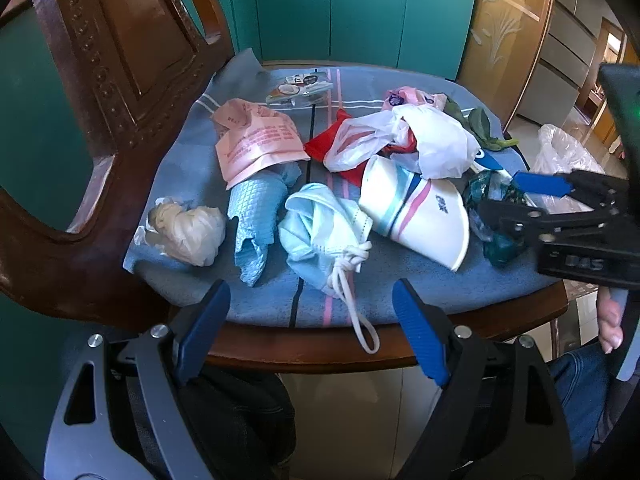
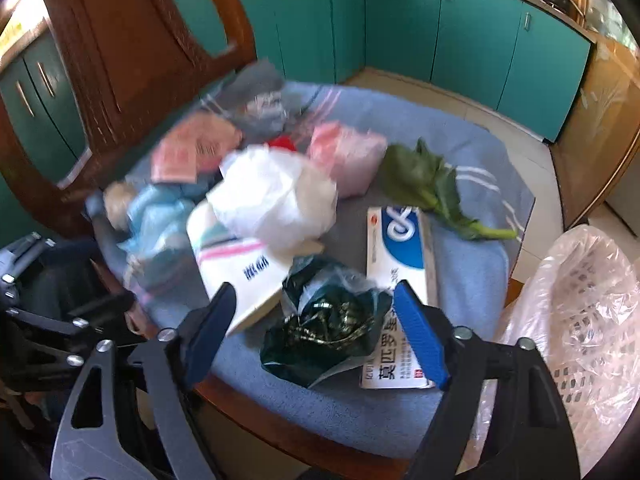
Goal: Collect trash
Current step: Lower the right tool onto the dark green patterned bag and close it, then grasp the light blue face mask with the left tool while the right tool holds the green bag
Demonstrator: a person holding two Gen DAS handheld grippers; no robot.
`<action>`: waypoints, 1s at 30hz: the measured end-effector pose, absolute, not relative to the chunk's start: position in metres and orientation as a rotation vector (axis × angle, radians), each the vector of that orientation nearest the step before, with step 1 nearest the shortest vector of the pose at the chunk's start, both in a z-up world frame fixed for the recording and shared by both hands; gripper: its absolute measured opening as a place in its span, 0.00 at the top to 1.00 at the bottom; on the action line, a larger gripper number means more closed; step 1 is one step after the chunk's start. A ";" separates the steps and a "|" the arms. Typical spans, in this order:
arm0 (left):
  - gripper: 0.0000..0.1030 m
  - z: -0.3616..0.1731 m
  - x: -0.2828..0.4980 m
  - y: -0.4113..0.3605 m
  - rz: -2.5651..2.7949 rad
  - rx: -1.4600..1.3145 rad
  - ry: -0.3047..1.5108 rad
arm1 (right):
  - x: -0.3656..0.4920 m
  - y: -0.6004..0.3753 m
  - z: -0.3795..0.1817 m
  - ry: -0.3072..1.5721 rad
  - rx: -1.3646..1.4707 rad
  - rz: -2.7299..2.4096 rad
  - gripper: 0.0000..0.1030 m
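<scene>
My right gripper (image 2: 316, 320) gapes empty around the crinkly dark-green foil wrapper (image 2: 326, 330) — light, slippery — pinch its bunched middle.

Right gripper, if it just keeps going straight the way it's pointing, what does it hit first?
Most likely the crumpled dark green wrapper: it lies between the open fingers of the right gripper, overlapping the medicine box. Depth is hard to judge.

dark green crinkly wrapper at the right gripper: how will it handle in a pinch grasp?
Likely floppy: the dark green wrapper is crumpled thin film, so it should collapse between the right gripper fingers. Probably very light; it looks empty. Its glossy surface may slip. It overlaps the medicine box, so a pull might nudge that.
</scene>
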State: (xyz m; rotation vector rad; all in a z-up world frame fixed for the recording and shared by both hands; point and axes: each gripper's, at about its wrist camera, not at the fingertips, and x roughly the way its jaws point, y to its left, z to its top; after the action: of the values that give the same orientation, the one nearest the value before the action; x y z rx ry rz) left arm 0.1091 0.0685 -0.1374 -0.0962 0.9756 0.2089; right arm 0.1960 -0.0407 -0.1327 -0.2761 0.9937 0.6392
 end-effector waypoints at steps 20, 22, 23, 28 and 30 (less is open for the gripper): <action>0.12 -0.137 0.106 0.086 0.235 -0.180 0.949 | 0.211 -0.071 -0.116 0.922 -0.144 0.565 0.52; 0.12 -0.139 0.109 0.086 0.226 -0.186 0.958 | 0.212 -0.075 -0.113 0.912 -0.123 0.560 0.52; 0.12 -0.141 0.112 0.085 0.224 -0.185 0.963 | 0.212 -0.077 -0.111 0.907 -0.116 0.558 0.52; 0.12 -0.150 0.126 0.078 0.224 -0.161 0.991 | 0.213 -0.083 -0.105 0.889 -0.091 0.553 0.52; 0.12 -0.153 0.131 0.076 0.231 -0.155 1.002 | 0.212 -0.085 -0.105 0.886 -0.089 0.551 0.52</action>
State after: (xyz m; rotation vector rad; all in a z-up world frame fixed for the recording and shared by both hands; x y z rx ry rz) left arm 0.1312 0.0765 -0.1527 -0.1548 1.0021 0.2310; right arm 0.2125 -0.0847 -0.1046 -0.0893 0.8864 0.5514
